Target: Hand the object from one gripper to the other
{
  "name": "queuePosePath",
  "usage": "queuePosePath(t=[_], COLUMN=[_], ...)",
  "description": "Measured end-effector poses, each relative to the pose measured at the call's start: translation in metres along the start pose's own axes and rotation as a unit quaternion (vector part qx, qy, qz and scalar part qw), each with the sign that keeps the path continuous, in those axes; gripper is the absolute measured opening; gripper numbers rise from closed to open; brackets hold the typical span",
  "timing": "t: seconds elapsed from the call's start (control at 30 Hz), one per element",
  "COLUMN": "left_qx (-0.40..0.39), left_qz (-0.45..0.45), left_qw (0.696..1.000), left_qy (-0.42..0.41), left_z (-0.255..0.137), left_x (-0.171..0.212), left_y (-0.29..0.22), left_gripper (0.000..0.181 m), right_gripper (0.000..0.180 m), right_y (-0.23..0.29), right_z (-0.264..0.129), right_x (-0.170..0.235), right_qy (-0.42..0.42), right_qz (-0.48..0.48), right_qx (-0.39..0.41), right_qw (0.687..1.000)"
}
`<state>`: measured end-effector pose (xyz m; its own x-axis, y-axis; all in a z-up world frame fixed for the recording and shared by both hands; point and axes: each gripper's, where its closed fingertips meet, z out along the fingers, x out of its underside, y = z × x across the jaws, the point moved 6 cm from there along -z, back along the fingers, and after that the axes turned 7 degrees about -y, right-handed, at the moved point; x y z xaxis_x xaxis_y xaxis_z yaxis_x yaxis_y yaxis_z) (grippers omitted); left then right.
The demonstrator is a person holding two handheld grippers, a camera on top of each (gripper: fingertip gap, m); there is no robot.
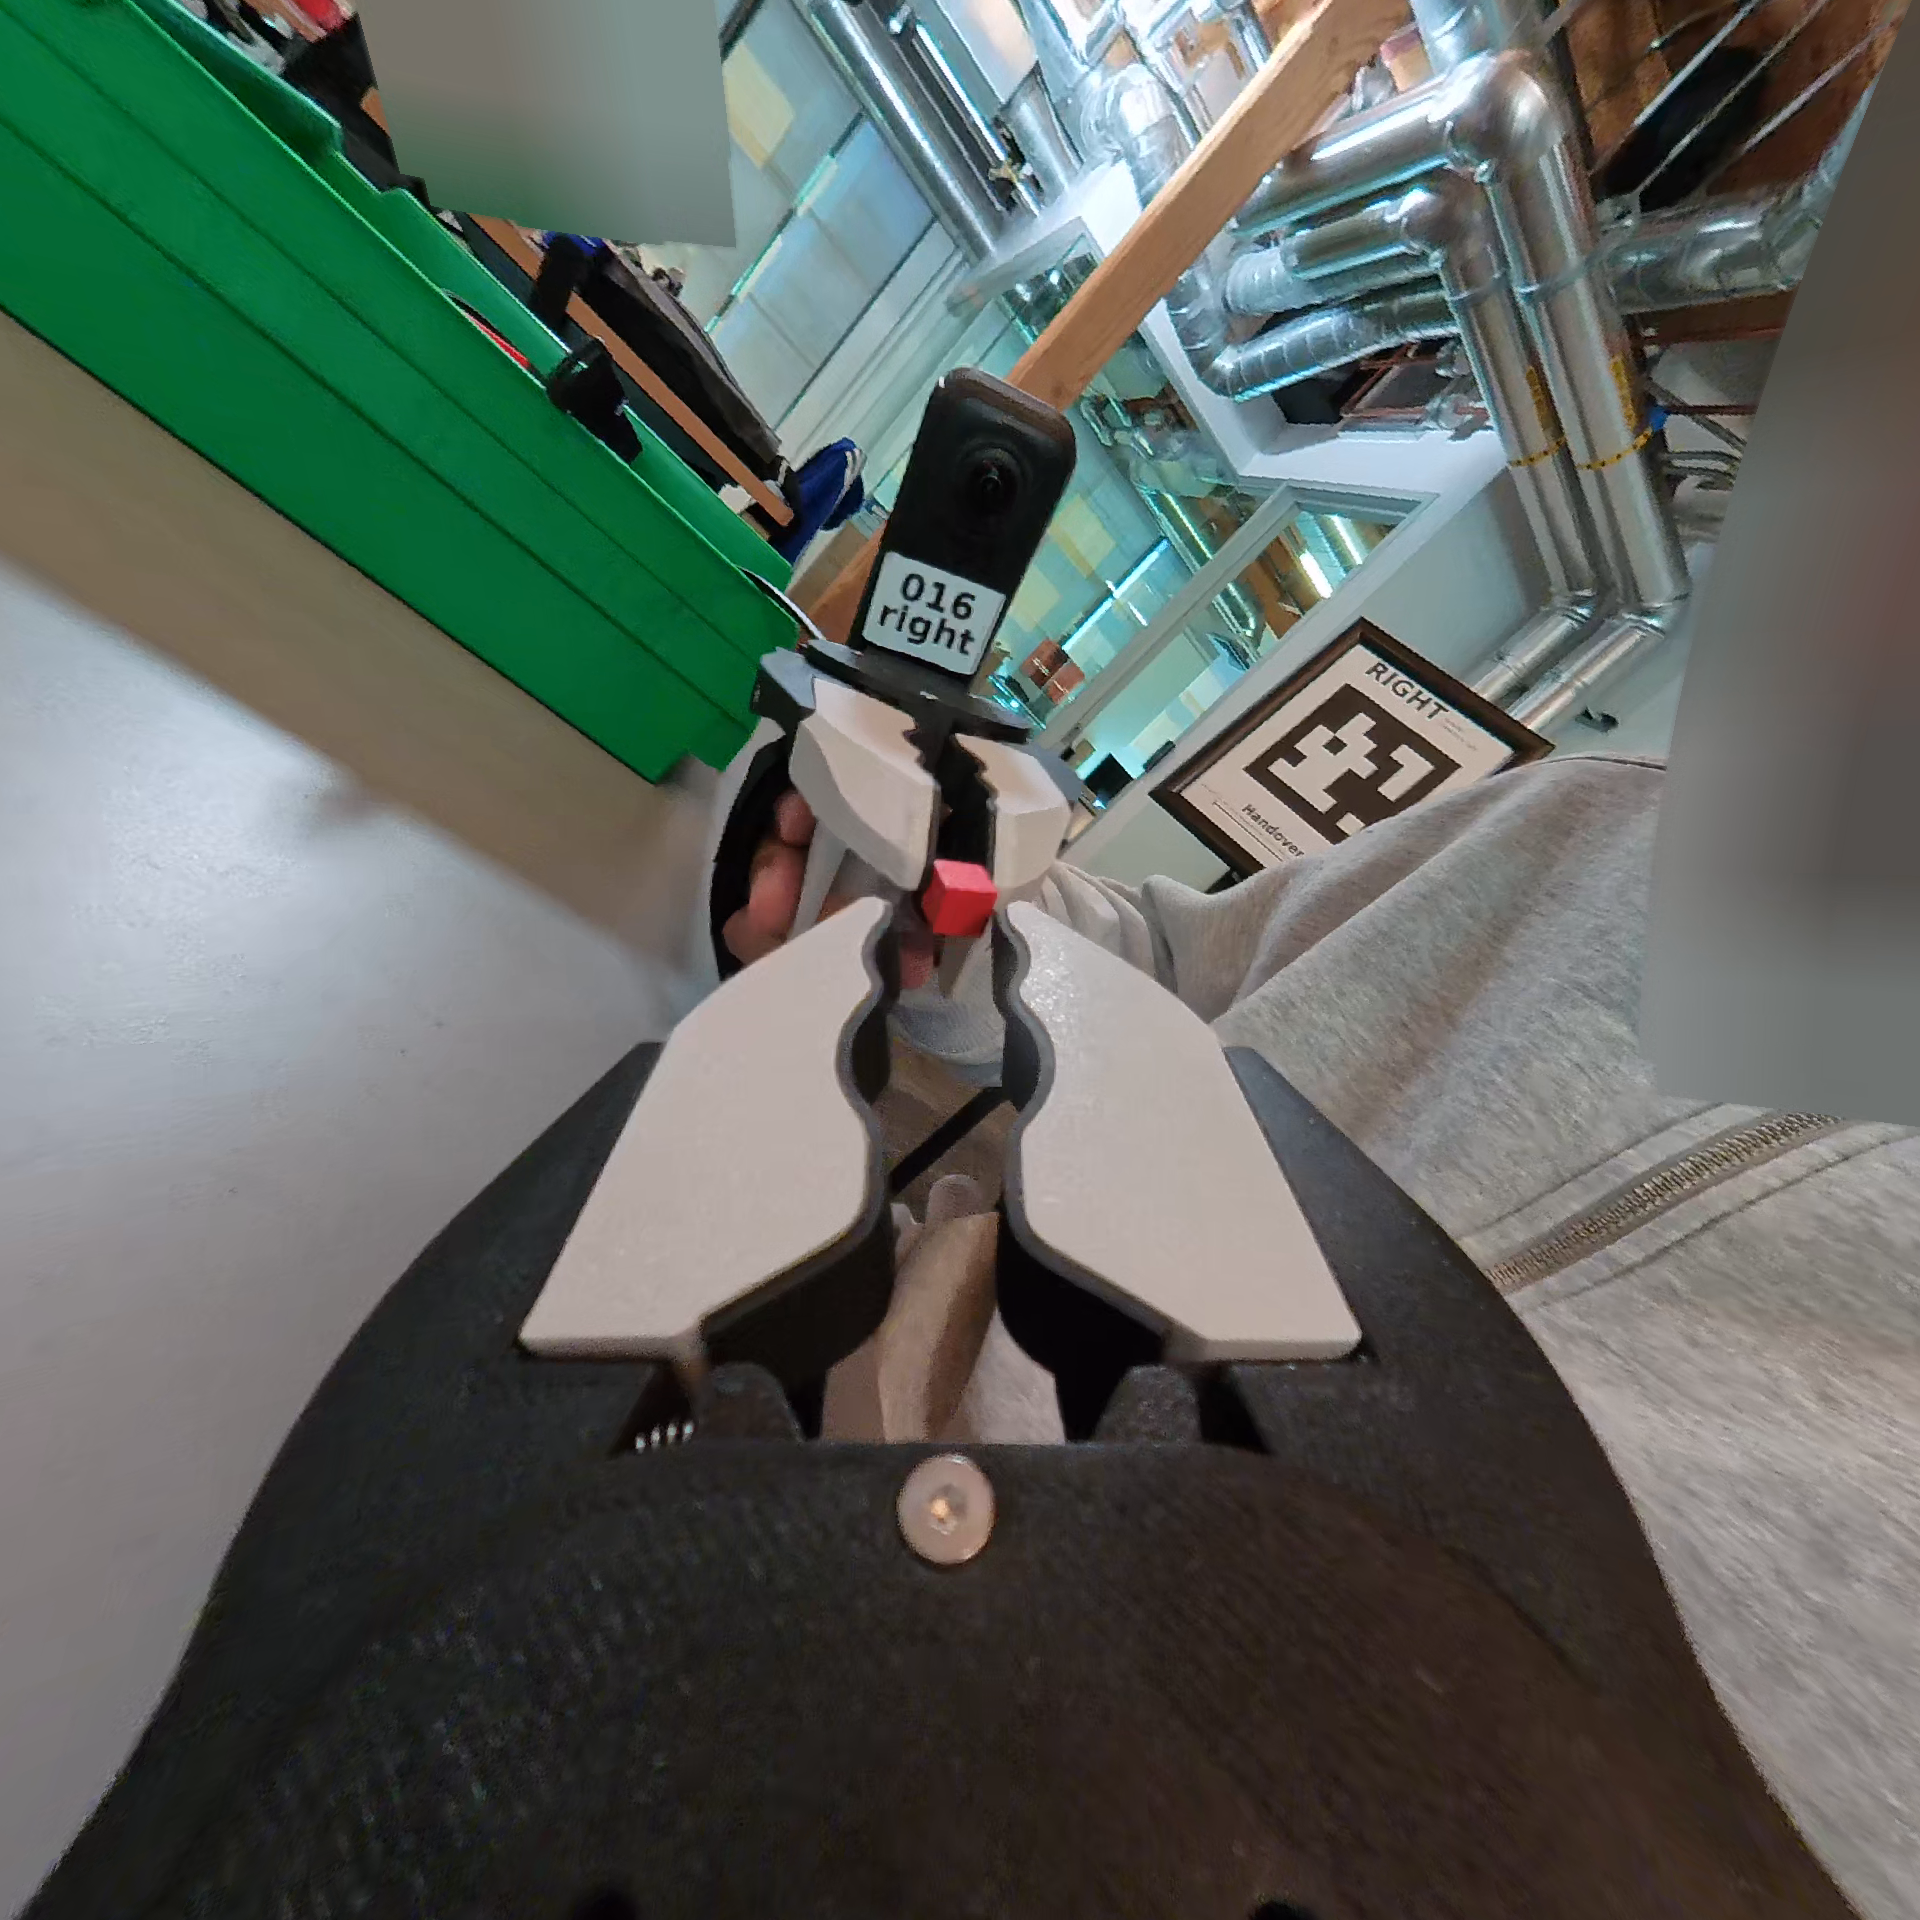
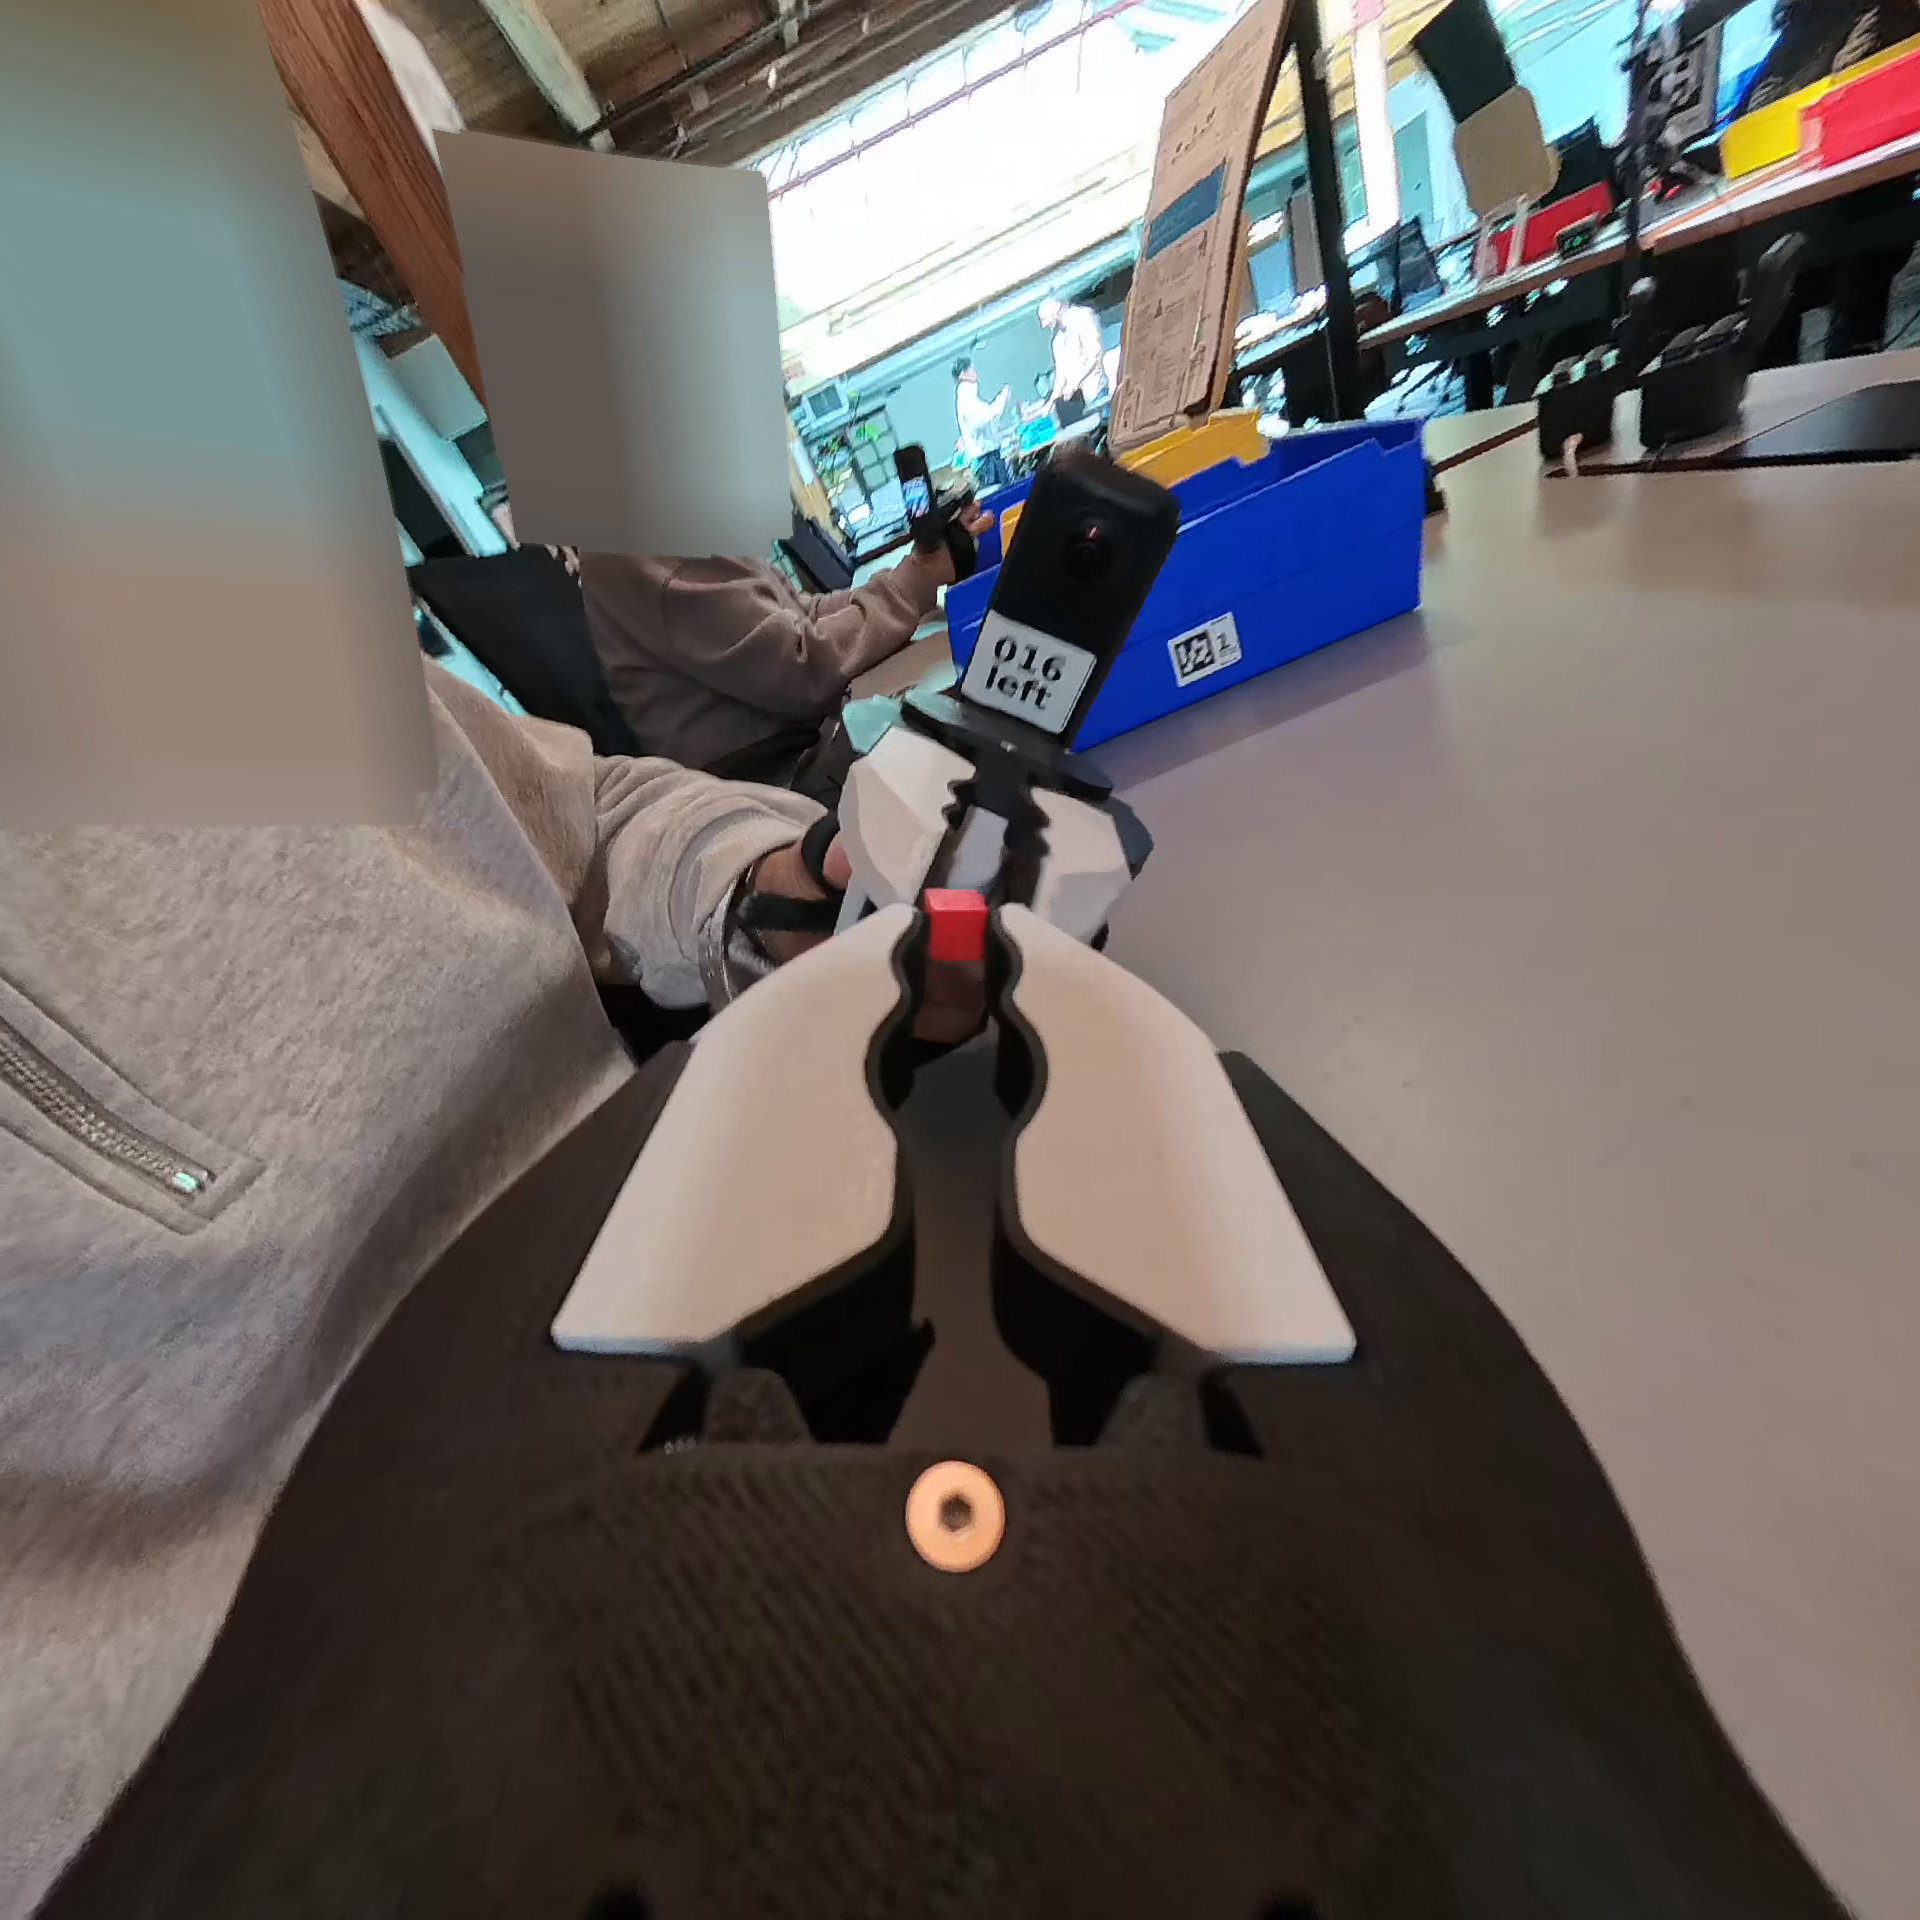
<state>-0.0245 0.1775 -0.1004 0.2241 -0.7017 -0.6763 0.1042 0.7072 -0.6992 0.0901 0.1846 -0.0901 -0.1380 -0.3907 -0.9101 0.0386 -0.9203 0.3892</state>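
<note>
A small red cube (image 1: 958, 896) is pinched between the tips of my right gripper (image 1: 961, 883), which faces the left wrist camera, held in a hand. In the right wrist view the cube (image 2: 956, 925) sits between the right gripper's (image 2: 956, 923) white fingertips (image 2: 883, 935). My left gripper (image 1: 948, 916) is tip to tip with it, jaws a little apart, the gap wider than the cube, which sits just at their front. In the right wrist view the left gripper (image 2: 982, 883) is right behind the cube.
A pale table top (image 2: 1507, 935) lies below and to the right, with a blue bin (image 2: 1247, 582) at its back. Green bins (image 1: 312, 416) and a framed marker board (image 1: 1351, 758) stand nearby. A grey-sleeved arm (image 1: 1455, 987) and another seated person (image 2: 727, 644) are close. The grippers are tip to tip, or close to it.
</note>
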Motion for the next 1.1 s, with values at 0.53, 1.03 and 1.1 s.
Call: queuePosePath(t=[0.53,1.03,1.1], left_qx=[-0.101,-0.122,-0.114], left_qz=[0.255,0.387,0.363], left_qw=[0.960,0.909,0.922], left_qy=[0.059,0.094,0.077], left_z=[0.002,0.005,0.003], left_x=[0.000,0.002,-0.001], left_y=[-0.009,-0.017,-0.017], left_gripper=[0.018,0.010,0.009], right_gripper=[0.010,0.017,0.025], right_y=[-0.015,-0.014,-0.015], right_z=[-0.005,0.000,-0.001], right_x=[0.003,0.012,0.009], right_qy=[-0.011,-0.002,-0.020], right_qz=[0.203,0.294,0.266], right_qx=[0.013,-0.028,-0.024], right_qw=[0.979,0.955,0.963])
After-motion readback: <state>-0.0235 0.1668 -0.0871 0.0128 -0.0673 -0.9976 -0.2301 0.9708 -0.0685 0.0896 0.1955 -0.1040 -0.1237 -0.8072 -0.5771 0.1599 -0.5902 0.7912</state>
